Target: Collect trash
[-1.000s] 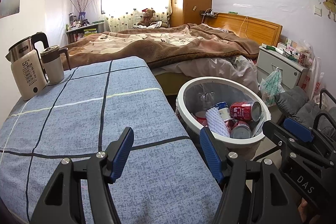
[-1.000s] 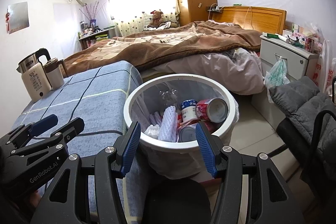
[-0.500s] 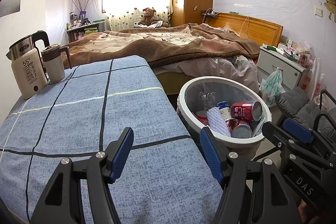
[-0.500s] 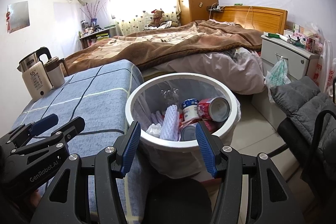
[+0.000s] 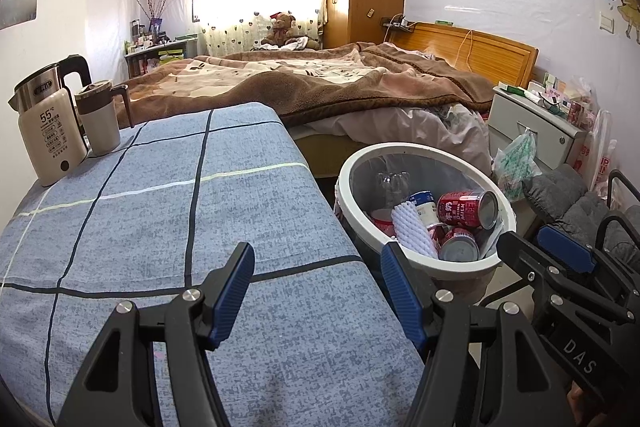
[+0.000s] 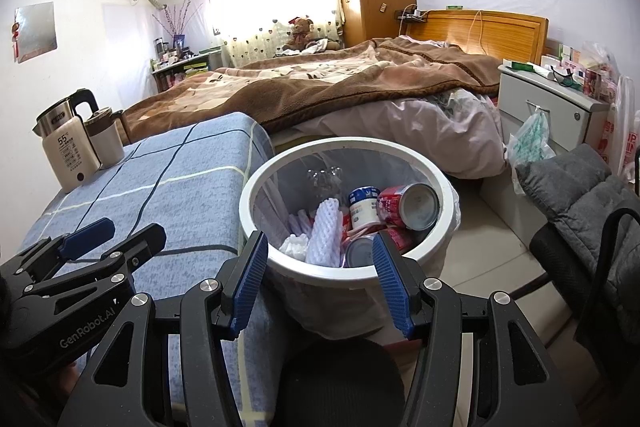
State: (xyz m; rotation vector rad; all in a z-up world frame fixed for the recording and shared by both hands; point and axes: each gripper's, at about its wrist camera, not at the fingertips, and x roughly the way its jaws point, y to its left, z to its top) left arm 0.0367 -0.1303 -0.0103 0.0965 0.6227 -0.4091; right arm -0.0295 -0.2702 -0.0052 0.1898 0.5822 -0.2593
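My left gripper [image 5: 316, 287] hung spread and empty over the blue checked surface [image 5: 168, 211]. My right gripper [image 6: 318, 281] was spread too, holding nothing. The trash bin [image 6: 256, 187], with cans [image 6: 404, 205] inside, stood just ahead of it.

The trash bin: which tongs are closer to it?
Right. The right tongs hover at the trash bin rim; the left tongs hover over the blue tablecloth beside it.

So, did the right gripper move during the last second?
Hardly. The right gripper hovers open above the trash bin's near rim, and the bin and kettle sit almost where they did in this view.
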